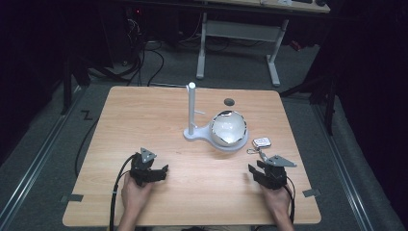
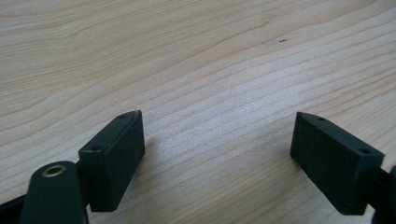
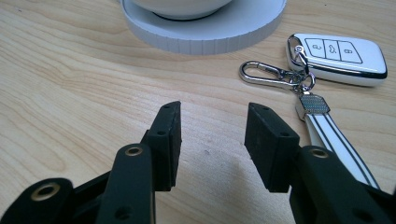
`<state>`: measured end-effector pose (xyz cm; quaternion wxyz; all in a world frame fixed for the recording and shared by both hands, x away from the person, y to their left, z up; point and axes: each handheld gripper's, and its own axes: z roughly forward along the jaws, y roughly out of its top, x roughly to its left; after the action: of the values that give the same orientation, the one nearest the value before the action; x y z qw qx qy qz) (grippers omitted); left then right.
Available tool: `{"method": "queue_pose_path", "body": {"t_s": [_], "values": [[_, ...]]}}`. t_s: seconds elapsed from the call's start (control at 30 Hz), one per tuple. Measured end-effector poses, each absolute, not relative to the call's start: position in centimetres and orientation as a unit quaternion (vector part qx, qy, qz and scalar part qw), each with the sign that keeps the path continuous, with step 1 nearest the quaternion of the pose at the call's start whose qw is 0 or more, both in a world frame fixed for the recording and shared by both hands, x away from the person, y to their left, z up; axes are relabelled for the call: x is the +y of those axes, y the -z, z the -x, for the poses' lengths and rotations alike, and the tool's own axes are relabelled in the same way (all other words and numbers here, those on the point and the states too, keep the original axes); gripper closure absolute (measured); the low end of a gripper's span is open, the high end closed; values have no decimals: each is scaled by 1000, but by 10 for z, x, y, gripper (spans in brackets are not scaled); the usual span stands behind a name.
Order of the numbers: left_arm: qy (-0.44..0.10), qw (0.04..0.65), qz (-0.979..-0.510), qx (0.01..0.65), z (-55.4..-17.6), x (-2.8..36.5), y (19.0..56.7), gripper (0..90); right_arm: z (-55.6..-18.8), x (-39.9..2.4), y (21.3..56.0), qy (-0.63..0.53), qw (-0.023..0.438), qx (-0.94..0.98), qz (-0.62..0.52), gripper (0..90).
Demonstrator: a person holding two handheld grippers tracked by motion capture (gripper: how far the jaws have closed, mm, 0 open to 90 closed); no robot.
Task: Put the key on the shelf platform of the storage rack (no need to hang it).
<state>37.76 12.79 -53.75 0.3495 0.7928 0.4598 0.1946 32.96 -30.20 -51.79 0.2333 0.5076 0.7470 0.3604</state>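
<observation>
Right gripper view shows the car key lying flat on the desk, just beside the white stand base, its strap trailing beside the right gripper, whose jaws stand half spread, empty. The key looks light, hard and slick; the soft strap or the carabiner seems the easier hold. Left gripper jaws are spread wide over bare wood. Open room lies toward the near edge.

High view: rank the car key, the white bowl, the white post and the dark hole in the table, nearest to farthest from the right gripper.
From the right gripper:
1. Car key, just beyond it, near the table's right edge.
2. White bowl, farther in, on the round base.
3. White post, upright, left of the bowl.
4. Dark hole, behind the bowl; about as far as the post, too close to call.
</observation>
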Motion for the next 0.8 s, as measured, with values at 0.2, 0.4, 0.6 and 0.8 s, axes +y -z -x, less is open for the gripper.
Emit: {"method": "queue_pose_path", "body": {"t_s": [0.2, 0.4, 0.6, 0.8], "values": [[-195, 350, -793, 460, -378, 128, 538, 182, -329, -308, 512, -366, 234, 744, -508, 582], [-194, 350, -793, 460, -378, 128, 538, 182, -329, -316, 505, -376, 238, 733, -514, 582], [-195, 350, -793, 460, -378, 128, 538, 182, -330, -325, 505, -375, 240, 727, -523, 582], [-195, 350, -793, 460, -378, 128, 538, 182, -332, -334, 503, -379, 238, 716, -536, 582]]}}
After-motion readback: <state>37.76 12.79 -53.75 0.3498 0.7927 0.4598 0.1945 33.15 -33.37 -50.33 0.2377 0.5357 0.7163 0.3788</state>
